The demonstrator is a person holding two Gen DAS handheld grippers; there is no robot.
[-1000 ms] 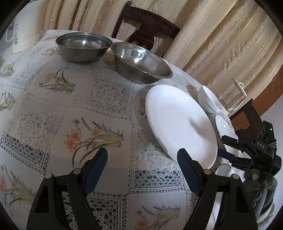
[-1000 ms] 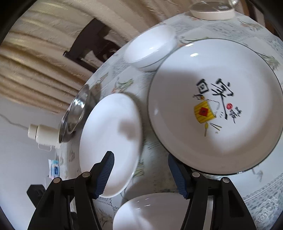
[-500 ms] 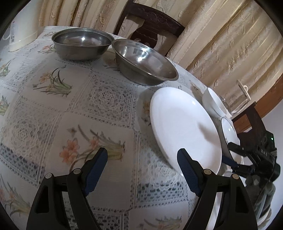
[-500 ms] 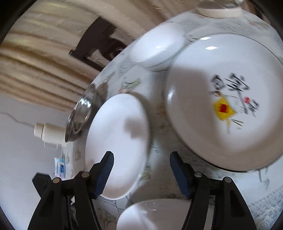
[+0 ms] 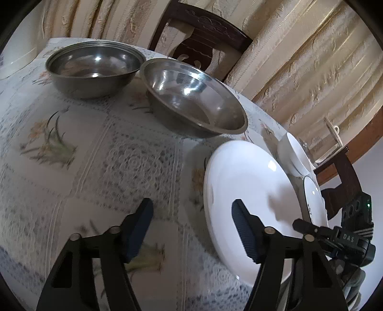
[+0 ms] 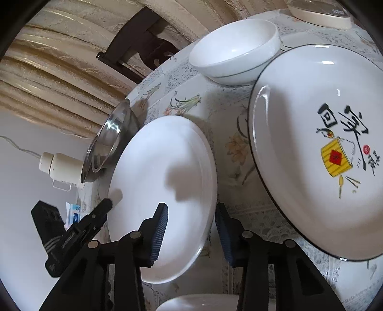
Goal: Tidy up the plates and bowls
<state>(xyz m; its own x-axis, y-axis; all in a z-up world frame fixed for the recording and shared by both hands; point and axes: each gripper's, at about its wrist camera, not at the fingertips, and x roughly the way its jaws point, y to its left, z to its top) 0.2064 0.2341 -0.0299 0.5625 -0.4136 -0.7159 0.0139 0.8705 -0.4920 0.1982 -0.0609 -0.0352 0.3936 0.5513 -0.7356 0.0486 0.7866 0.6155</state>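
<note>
Left gripper (image 5: 191,227) sits closer to the steel bowls (image 5: 194,100), jaws narrower than a second ago. Right gripper (image 6: 191,235) now straddles the rim of the white plate (image 6: 165,181), jaws also narrower.

The big plate (image 6: 299,167) had large black Chinese writing painted on it, beside a yellow picture with a red square in the middle and a small red stamp (the marks in the square and stamp were too tiny to read). The right gripper (image 5: 296,223), seen from the left wrist camera, showed the white letters "DAS". A cream base (image 6: 320,14) at the table's far edge carried grey letters that began "SUPO".
</note>
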